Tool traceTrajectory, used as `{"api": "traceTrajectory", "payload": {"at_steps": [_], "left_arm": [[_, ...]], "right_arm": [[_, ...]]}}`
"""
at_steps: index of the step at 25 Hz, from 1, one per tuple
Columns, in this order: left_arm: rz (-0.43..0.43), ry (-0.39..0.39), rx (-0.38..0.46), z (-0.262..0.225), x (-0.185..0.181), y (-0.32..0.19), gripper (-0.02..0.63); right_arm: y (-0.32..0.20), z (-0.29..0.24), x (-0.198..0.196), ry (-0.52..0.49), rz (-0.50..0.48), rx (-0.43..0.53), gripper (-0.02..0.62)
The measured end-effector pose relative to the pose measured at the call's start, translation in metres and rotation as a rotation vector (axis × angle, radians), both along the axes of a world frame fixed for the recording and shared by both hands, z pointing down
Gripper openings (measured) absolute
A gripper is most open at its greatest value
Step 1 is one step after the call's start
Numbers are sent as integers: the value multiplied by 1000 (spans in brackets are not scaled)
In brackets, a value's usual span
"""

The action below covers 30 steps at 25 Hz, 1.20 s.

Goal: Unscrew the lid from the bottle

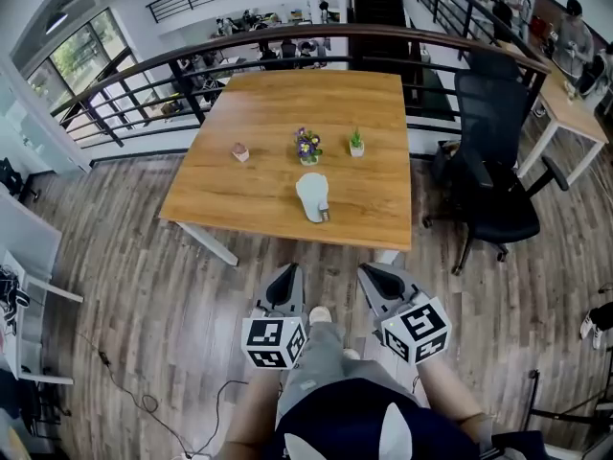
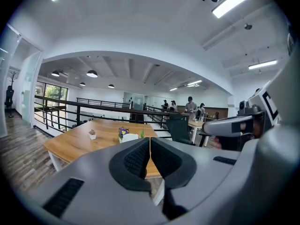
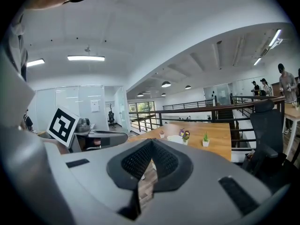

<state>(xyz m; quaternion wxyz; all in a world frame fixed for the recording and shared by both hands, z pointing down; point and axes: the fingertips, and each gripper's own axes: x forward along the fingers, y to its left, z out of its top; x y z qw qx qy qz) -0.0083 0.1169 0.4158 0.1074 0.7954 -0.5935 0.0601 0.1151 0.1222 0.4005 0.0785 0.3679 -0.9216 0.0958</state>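
Bottle (image 1: 312, 197) lies sideways near table (image 1: 249, 190) edge (chair (image 1: 493, 190) at right).

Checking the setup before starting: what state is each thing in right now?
Left gripper: shut, empty, short of the table.
Right gripper: shut, empty, short of the table.
Bottle: lying on its side, untouched.
Lid: seems on, pointing toward the near edge.
Three potted plants: upright behind the bottle.
Chair: upright, right of the table.

Well ahead of both jaws stands a wooden table (image 1: 249, 195). Nearest them a white bottle (image 1: 312, 197) lies on it; beyond stand a flower pot (image 1: 307, 148), a green plant (image 1: 356, 143) and a pink pot (image 1: 239, 151).
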Motion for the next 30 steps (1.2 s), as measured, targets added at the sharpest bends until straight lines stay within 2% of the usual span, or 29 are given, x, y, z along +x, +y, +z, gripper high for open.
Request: {"api": "traceTrajectory", "payload": {"at_steps": [6,7,8,10,15,18,23,30], "left_arm": [[16,-53,-32,14,-2,-25,26],[25,-59,-39,17,-3,-30,48],[40,-62,-45,19,-3,-36,110],[72,-71,-53,23,-3,-47,202],[78,-97,-27,21,-15,-80,288],[88,-110,-22,21,-21,-99,306],[148,-186,-65,39,-28,-127,316],[202,-232,-178,95,-37,-158,316]], "right_arm": [[-22,8,1,6,1,-18,8],[-27,9,0,6,-1,-21,9],[-32,9,0,6,-5,-23,23],[-42,9,-4,13,-20,-26,103],[-72,8,-16,26,-51,-29,235],[-93,9,-23,26,-53,-44,293],[-124,13,-39,52,-69,-63,377],[-155,28,-57,99,-79,-102,393]]}}
